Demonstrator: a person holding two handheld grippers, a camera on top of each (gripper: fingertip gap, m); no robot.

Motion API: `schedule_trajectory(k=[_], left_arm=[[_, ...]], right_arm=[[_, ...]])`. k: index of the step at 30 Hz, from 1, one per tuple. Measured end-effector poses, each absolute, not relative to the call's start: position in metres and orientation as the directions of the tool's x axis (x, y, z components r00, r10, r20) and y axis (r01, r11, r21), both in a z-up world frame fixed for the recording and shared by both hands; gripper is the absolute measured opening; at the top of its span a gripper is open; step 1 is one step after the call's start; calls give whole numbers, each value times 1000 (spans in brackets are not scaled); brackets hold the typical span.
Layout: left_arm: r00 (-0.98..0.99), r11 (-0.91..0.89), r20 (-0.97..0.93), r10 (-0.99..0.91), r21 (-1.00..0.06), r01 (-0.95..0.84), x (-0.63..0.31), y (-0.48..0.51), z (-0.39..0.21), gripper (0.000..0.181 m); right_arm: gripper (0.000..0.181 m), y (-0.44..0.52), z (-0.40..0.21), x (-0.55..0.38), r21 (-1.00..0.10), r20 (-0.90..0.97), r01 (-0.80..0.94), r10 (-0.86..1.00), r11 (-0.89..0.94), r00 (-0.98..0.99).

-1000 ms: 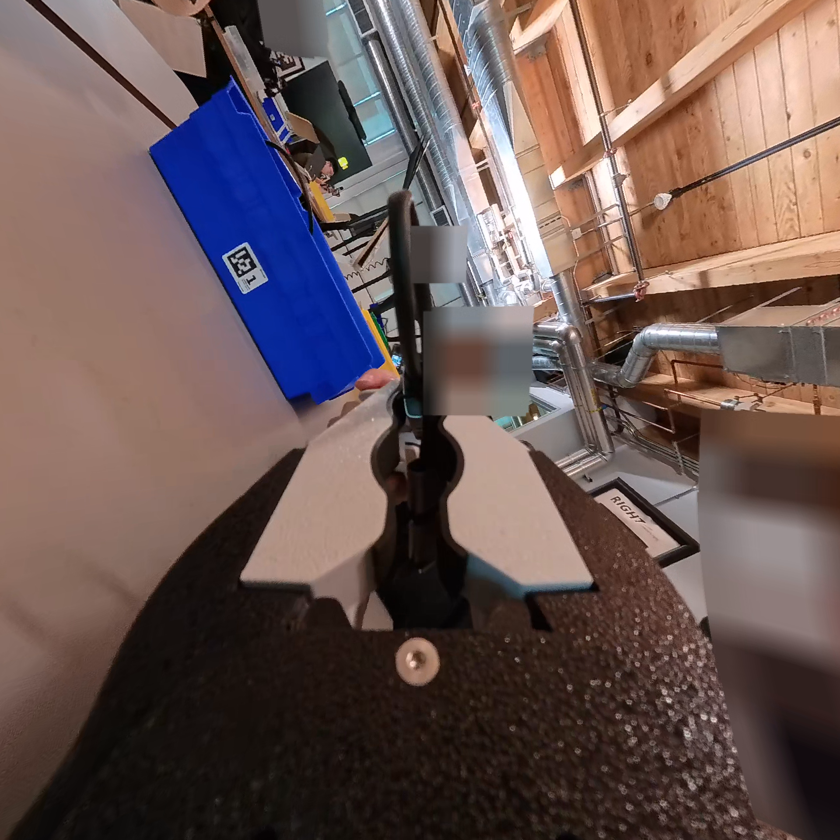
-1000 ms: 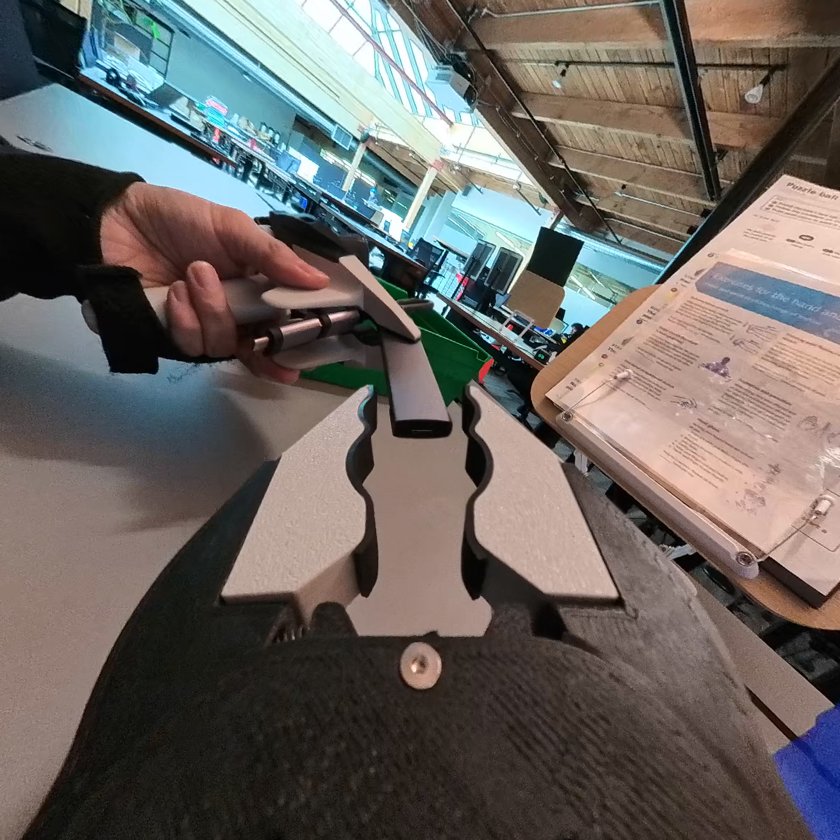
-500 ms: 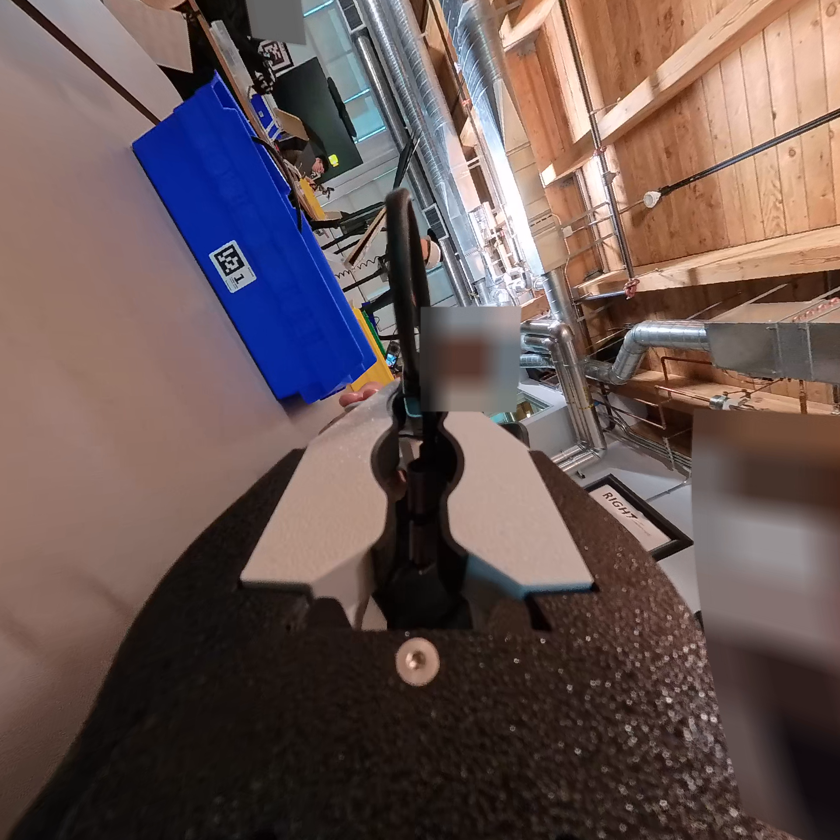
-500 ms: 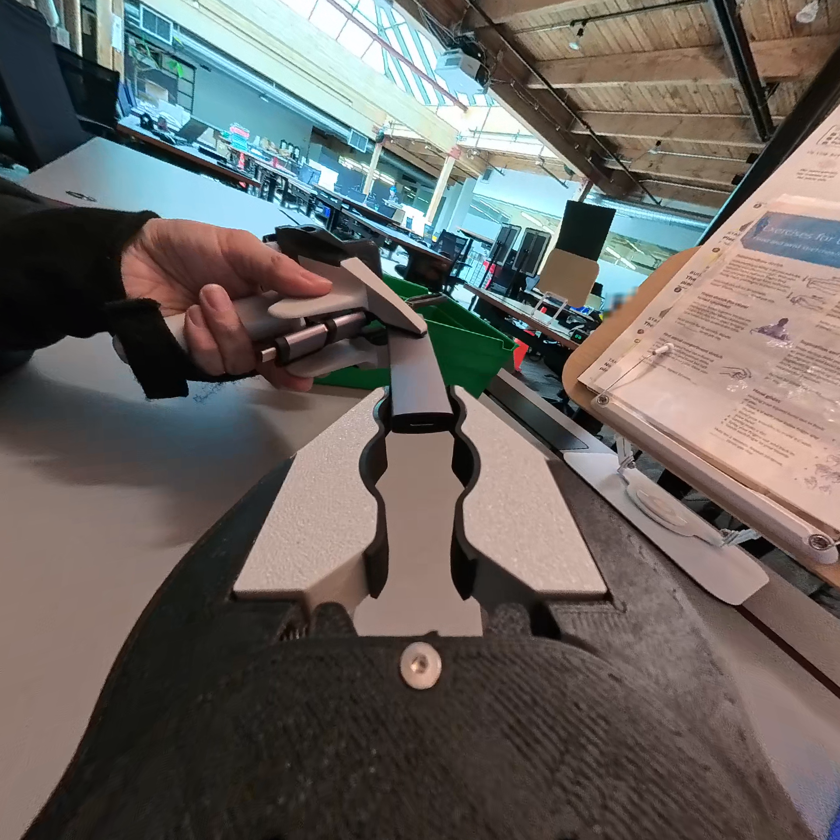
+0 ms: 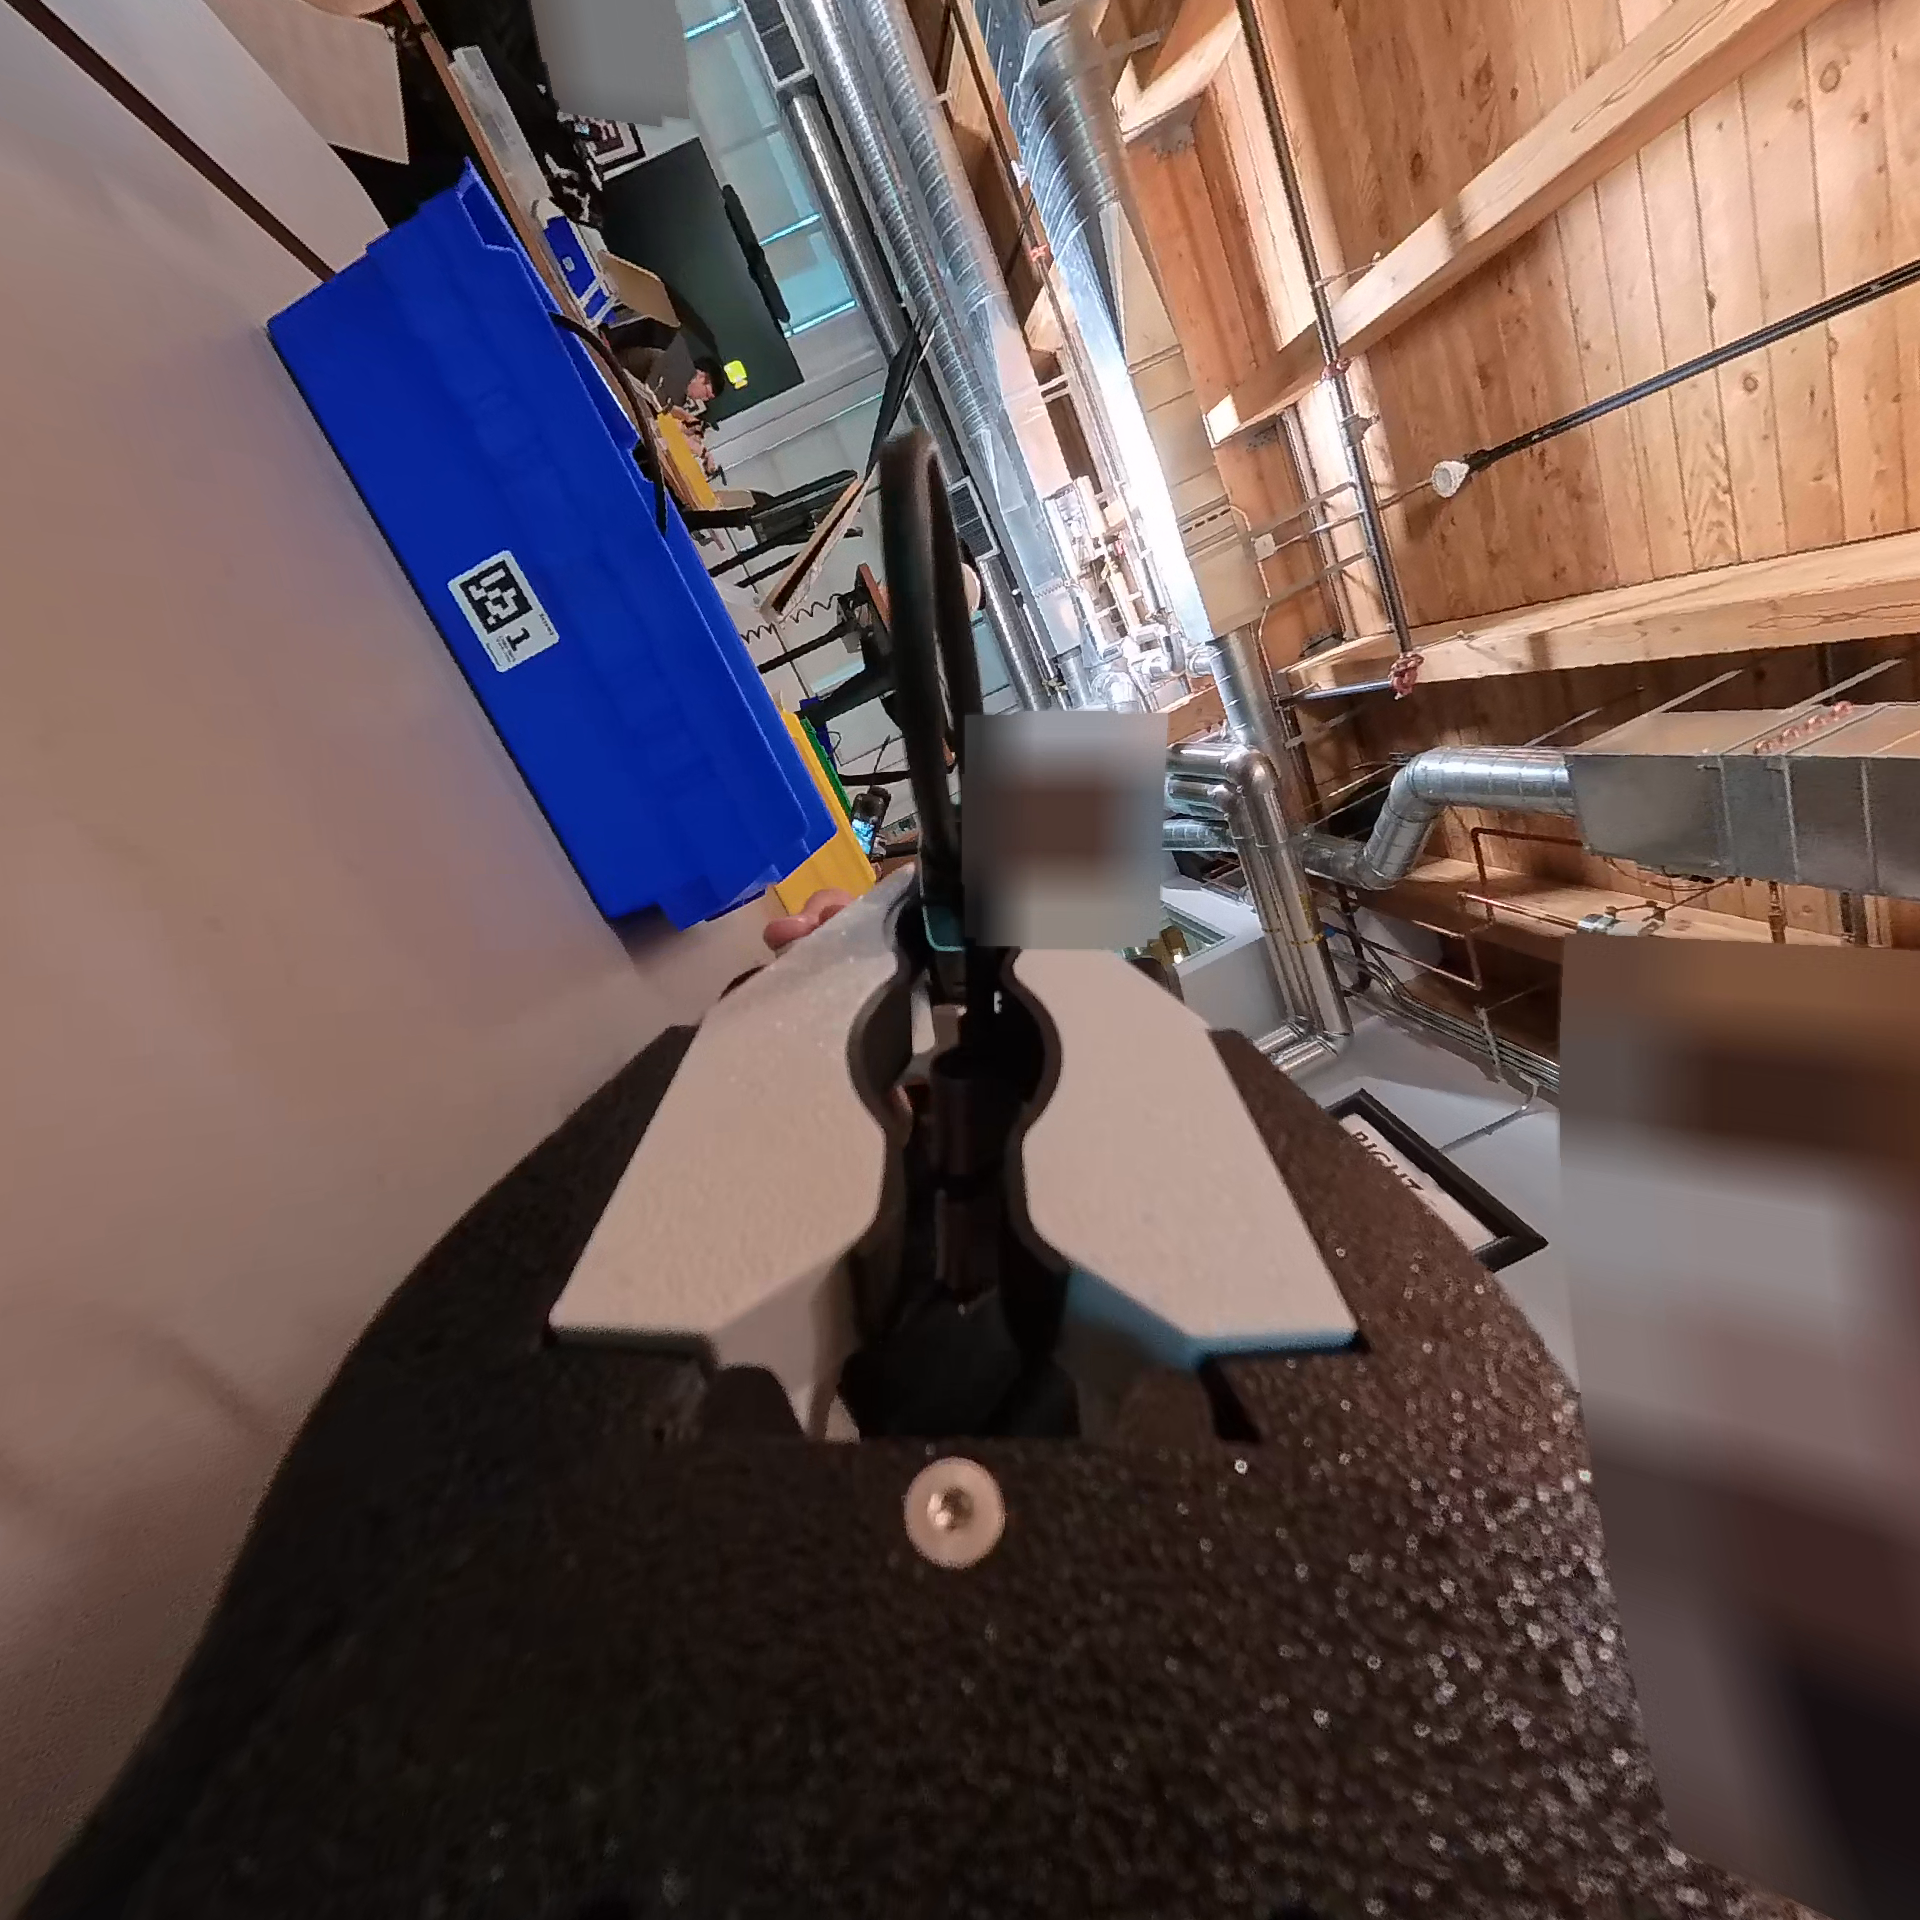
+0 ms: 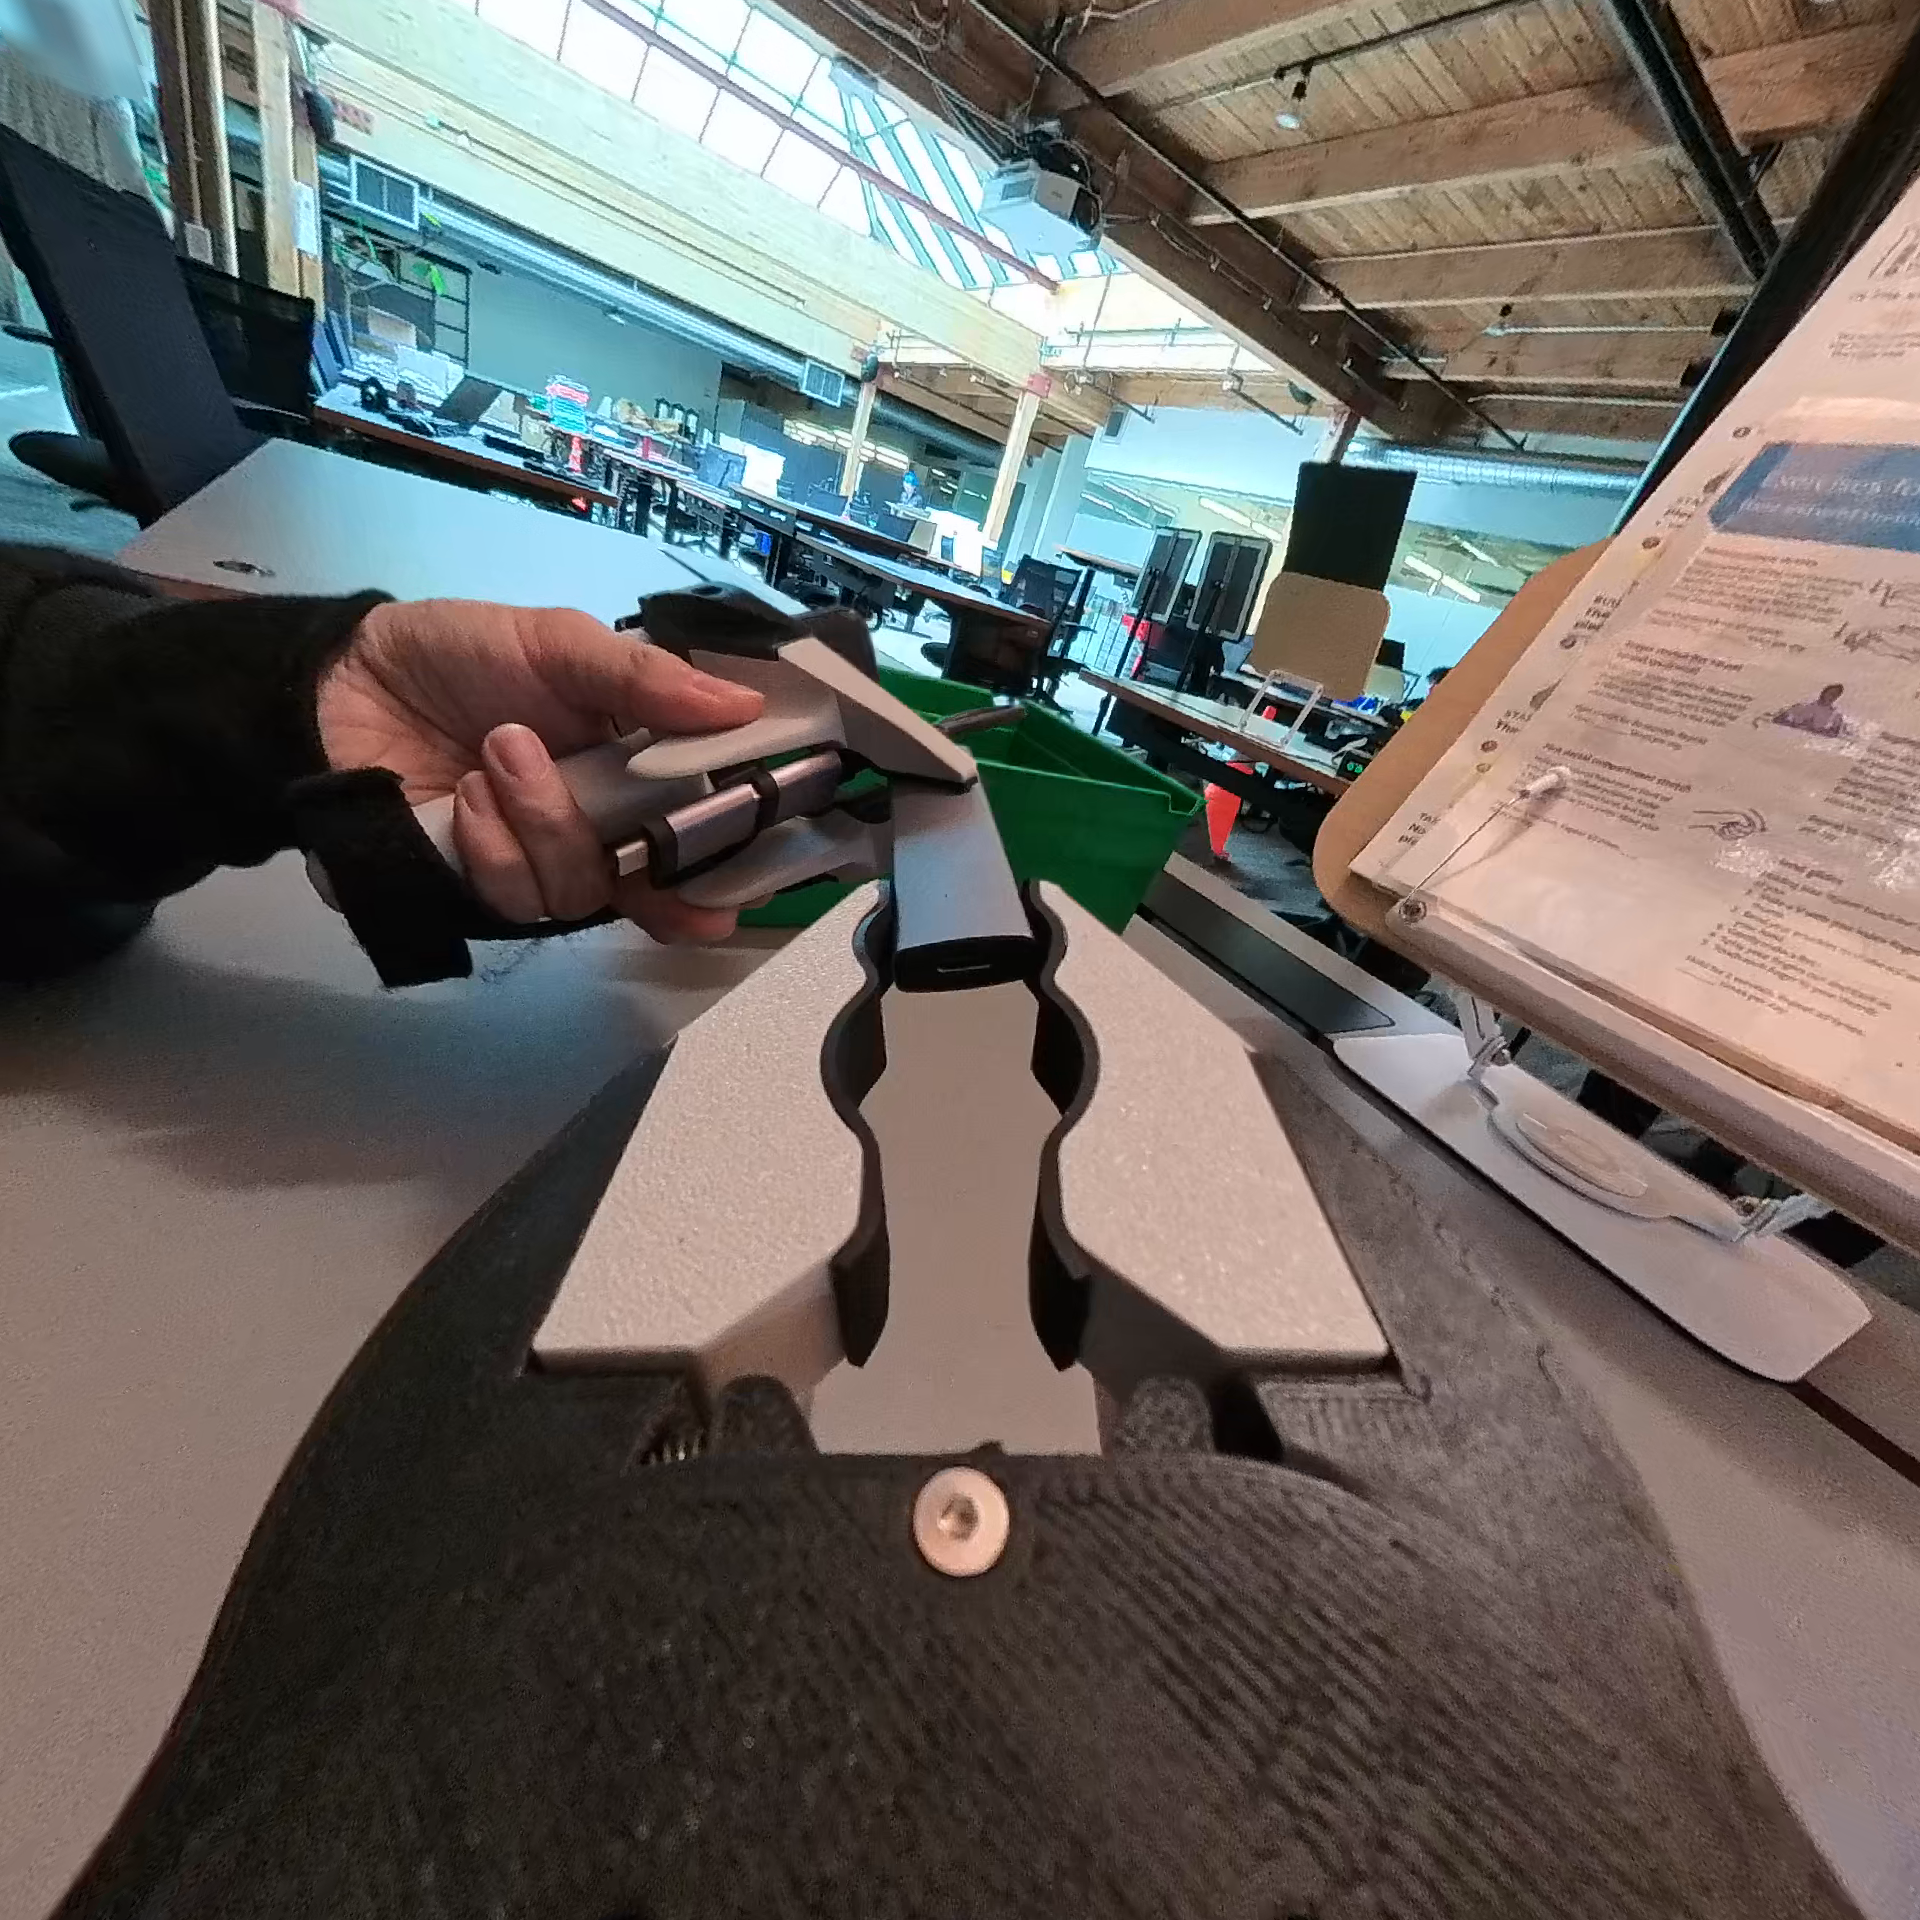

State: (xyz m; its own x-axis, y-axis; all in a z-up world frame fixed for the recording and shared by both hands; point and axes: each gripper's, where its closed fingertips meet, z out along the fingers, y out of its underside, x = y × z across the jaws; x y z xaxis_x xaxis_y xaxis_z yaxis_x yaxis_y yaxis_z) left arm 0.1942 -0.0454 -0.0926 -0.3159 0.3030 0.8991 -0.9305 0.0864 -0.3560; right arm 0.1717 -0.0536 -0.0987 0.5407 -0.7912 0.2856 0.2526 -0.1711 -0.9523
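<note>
My left gripper [image 5: 956, 935] is shut on a black cable [image 5: 920, 623] that loops upward from between its fingers. In the right wrist view the left gripper [image 6: 904, 805] is held by a hand [image 6: 499, 707] in a black sleeve above the white table [image 6: 208, 1195]. A slim grey adapter [image 6: 956, 883] with a port in its end slants down from its fingertips. My right gripper [image 6: 961, 920] is shut on the lower end of this adapter, with both fingertips against its sides.
A blue bin [image 5: 582, 582] with a square marker tag stands on the table beside the left gripper. A green bin [image 6: 1081, 821] stands behind the grippers. A wooden stand with a laminated sheet [image 6: 1683, 790] is close on the right. The grippers are tip to tip, or close to it.
My right gripper's jaws narrowed from wide open and closed onto the end of the grey adapter. The left gripper kept its hold on the cable and barely moved.
</note>
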Motion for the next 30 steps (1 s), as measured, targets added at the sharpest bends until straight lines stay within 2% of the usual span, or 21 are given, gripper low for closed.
schedule_trajectory(k=[4,10,22,25,27,30], left_arm=[[-339,55,898,281,-368,-928,199,-46,-94,7],[-354,60,891,283,-385,-921,196,-45,-89,6],[-328,48,896,299,-357,-933,199,-44,-88,6],[-356,-56,895,270,-355,-933,213,-44,-85,8],[-426,-153,874,234,-400,-904,226,-38,-79,19],[-619,-173,779,99,-599,-782,228,-28,-71,29]], right_arm=[[22,-53,-101,175,-964,251,219,-805,-154,538],[23,-53,-97,172,-953,269,269,-804,-141,531],[23,-53,-93,173,-958,254,251,-815,-138,521],[23,-55,-92,176,-971,194,222,-835,-89,515],[23,-64,-89,180,-980,126,199,-860,-29,495],[23,-88,-86,186,-983,20,174,-898,63,440]])
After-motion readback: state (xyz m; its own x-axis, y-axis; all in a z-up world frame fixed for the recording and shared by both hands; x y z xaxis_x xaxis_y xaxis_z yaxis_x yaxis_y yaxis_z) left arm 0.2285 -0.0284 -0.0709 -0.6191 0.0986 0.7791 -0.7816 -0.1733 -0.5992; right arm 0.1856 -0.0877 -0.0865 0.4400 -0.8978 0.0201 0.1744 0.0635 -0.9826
